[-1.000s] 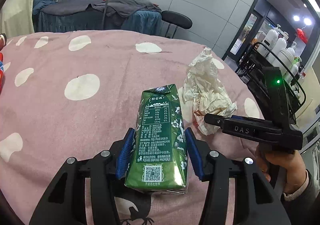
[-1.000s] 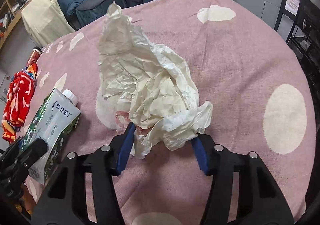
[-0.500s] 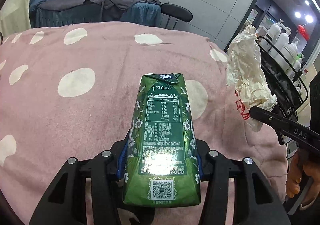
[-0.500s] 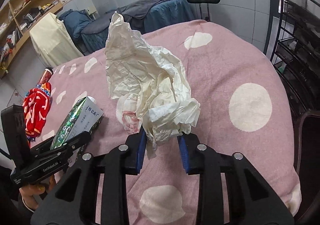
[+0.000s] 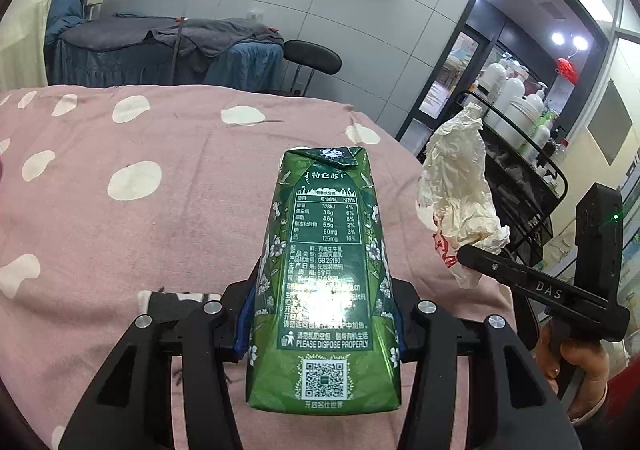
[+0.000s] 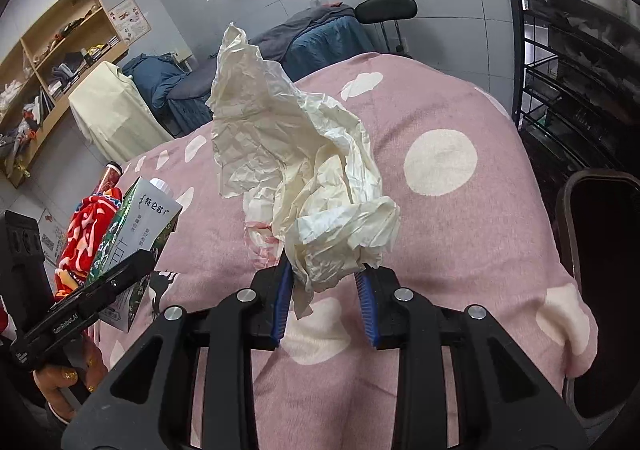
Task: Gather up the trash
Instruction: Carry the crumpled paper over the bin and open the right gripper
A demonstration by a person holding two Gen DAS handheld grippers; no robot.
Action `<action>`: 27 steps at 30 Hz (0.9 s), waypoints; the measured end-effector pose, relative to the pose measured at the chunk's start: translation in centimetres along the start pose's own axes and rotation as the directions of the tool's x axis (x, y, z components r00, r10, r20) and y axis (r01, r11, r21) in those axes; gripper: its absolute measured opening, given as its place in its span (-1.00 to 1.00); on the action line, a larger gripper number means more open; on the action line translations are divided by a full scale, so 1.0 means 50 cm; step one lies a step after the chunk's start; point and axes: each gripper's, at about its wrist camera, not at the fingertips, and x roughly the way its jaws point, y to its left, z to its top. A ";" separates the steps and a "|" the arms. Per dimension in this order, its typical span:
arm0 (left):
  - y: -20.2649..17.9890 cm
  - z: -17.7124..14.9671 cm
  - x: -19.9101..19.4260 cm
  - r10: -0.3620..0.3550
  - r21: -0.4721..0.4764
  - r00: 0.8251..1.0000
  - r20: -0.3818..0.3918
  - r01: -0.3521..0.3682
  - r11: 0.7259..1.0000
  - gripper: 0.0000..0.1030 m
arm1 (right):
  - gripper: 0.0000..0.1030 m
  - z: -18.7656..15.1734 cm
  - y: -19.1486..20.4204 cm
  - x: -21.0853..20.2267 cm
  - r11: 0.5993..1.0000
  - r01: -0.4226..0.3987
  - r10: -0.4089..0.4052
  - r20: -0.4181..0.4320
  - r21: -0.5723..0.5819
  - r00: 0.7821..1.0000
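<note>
Two grippers, each loaded. Left wrist view: the left gripper (image 5: pixel 322 324) is clenched on a green milk carton (image 5: pixel 324 270), raised clear of the pink spotted blanket (image 5: pixel 160 218); at 3 o'clock, crumpled paper (image 5: pixel 456 194). Right wrist view: the right gripper (image 6: pixel 324 304) grips that paper above the blanket; carton at 9 o'clock.

Grey tiled wall (image 5: pixel 360 10) behind a blue-draped bed (image 5: pixel 160 58), black chair (image 5: pixel 312 58) and wooden shelves (image 6: pixel 52 62).
</note>
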 end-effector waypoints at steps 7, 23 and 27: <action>-0.085 -0.016 0.015 -0.080 0.071 0.997 -0.016 0.081 0.994 -0.03 | -0.40 -0.027 -0.051 -0.076 0.994 0.112 -0.112 0.080 0.005 0.991; -0.223 -0.033 0.068 -0.201 0.190 0.976 -0.086 0.214 0.958 -0.03 | -0.39 -0.050 -0.298 -0.131 0.901 0.356 -0.378 0.045 0.247 0.925; -0.244 -0.036 0.079 -0.212 0.206 0.972 -0.102 0.229 0.951 -0.03 | -0.37 -0.067 -0.370 -0.108 0.865 0.392 -0.407 -0.020 0.313 0.913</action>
